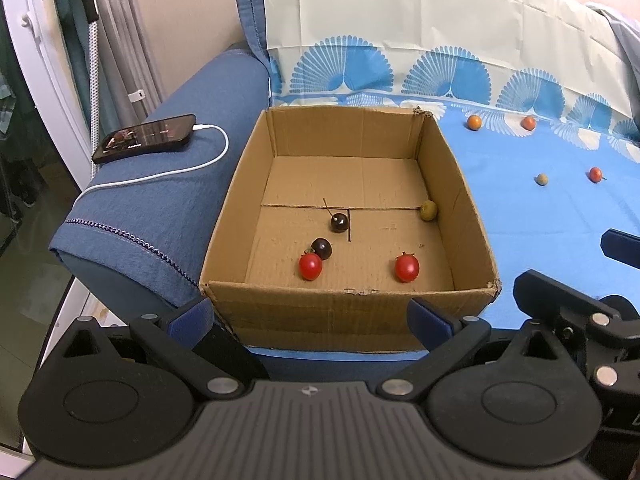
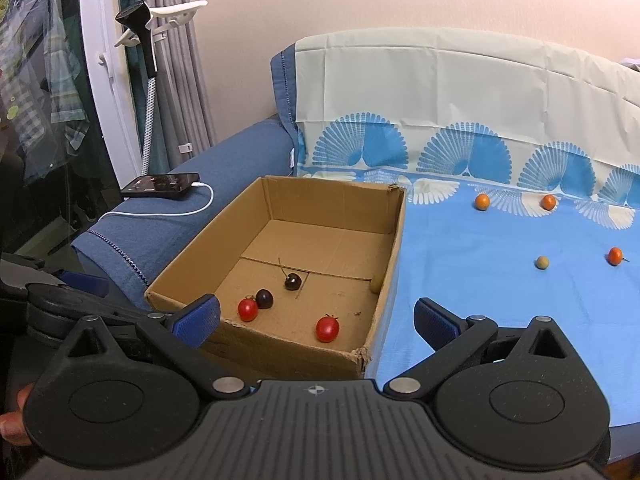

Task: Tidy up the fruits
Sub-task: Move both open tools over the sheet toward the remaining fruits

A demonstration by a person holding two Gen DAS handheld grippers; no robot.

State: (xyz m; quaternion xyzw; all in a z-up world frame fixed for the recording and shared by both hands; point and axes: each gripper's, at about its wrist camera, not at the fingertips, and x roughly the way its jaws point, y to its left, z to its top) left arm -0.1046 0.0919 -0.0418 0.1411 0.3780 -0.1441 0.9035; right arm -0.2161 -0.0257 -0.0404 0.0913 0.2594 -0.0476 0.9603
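An open cardboard box [image 1: 352, 312] [image 2: 280, 352] stands on the blue sofa cloth. Inside lie two red cherry tomatoes [image 1: 407, 267] [image 2: 327, 329], two dark cherries [image 1: 340, 222] [image 2: 292, 281] and a green olive-like fruit [image 1: 429, 210]. On the cloth to the right lie three orange fruits [image 1: 474, 122] [image 2: 482, 201] and a pale green one [image 1: 542, 179] [image 2: 542, 263]. My left gripper [image 1: 312, 316] is open and empty in front of the box's near wall. My right gripper [image 2: 316, 320] is open and empty, over the box's near right corner.
A phone [image 1: 146, 137] [image 2: 161, 186] on a white charging cable lies on the sofa armrest left of the box. The sofa back with a fan-patterned cover [image 1: 400, 40] rises behind. A curtain and a window frame stand at the far left.
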